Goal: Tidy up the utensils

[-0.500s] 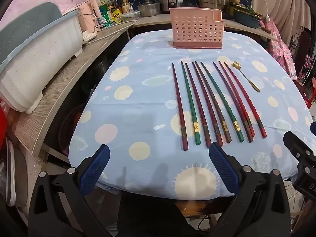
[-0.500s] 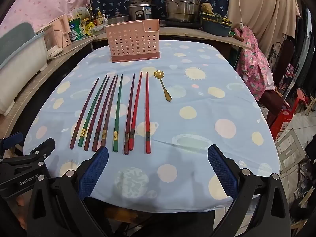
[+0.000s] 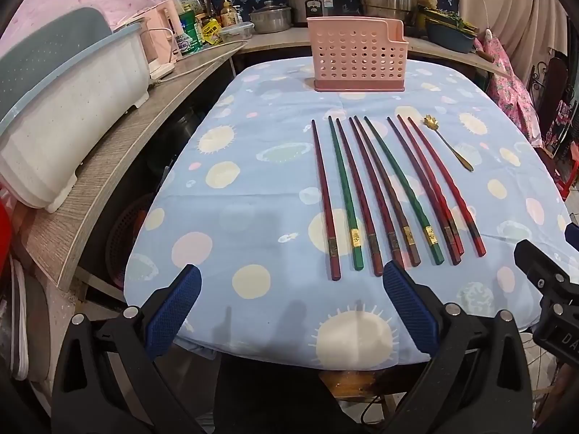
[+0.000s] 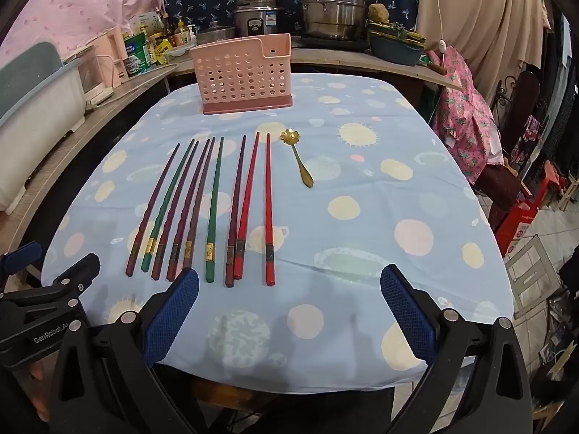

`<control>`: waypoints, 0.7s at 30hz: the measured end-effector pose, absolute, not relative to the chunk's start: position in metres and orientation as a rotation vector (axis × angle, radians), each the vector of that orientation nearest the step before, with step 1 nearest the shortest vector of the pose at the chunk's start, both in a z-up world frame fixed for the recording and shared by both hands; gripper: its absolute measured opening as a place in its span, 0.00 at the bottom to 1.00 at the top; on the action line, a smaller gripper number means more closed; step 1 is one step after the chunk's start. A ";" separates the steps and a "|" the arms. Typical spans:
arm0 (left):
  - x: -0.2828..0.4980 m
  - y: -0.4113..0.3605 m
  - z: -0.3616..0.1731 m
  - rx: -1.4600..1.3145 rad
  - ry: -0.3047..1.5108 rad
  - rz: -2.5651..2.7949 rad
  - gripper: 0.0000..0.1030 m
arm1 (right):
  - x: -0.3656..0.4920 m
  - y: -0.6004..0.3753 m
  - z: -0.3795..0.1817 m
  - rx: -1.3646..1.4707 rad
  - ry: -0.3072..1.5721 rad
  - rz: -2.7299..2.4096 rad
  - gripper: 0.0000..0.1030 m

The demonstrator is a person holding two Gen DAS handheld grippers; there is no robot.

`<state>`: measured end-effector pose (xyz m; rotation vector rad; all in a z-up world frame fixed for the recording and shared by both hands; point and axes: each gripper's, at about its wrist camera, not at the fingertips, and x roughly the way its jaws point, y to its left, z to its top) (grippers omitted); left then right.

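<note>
So this was right at the start of the job, as far as we could judge: nothing was in the pink basket (image 3: 356,59) yet, and every utensil lay out on the bench (image 3: 253,188) with its blue dotted cloth. We had both tools hanging over the near edge, tilted down toward the spread. The left gripper (image 3: 287,311) had its fingers (image 3: 173,311) spread wide with nothing between them, and same story for the right gripper (image 4: 289,311), wide apart and empty over bare cloth.

The chopsticks (image 3: 383,195) lay in a rough row, nine by our count, dark red, green and bright red, thick ends toward us and tips pointing at the basket. Some were touching or crossing near the handles, especially the two bright red ones with the dark one beside them (image 4: 246,209). The little gold spoon (image 4: 298,159) sat just beside the rightmost chopstick, apart from it, bowl end toward the basket. The basket stood upright at the far side of the bench, well apart from the row.

Our guess for the next move: pick one stick at the edge of the row, since those had free space on one side. The right gripper looked better placed for the bright red chopstick (image 4: 268,213) or the spoon, the left for the dark red one at the far left (image 3: 324,199). Thin sticks lying flat on soft cloth would need the fingers coming down either side and closing low, or they'd just roll away.
</note>
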<state>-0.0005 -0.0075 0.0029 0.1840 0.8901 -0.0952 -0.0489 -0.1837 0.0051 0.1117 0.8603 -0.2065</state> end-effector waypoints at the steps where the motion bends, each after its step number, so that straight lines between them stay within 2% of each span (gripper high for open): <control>1: 0.001 -0.003 0.002 0.182 0.890 -0.102 0.93 | -0.049 -0.184 0.005 0.112 0.861 -0.206 0.93; 21: 0.001 -0.002 0.002 0.181 0.893 -0.101 0.93 | -0.054 -0.179 0.009 0.115 0.859 -0.207 0.93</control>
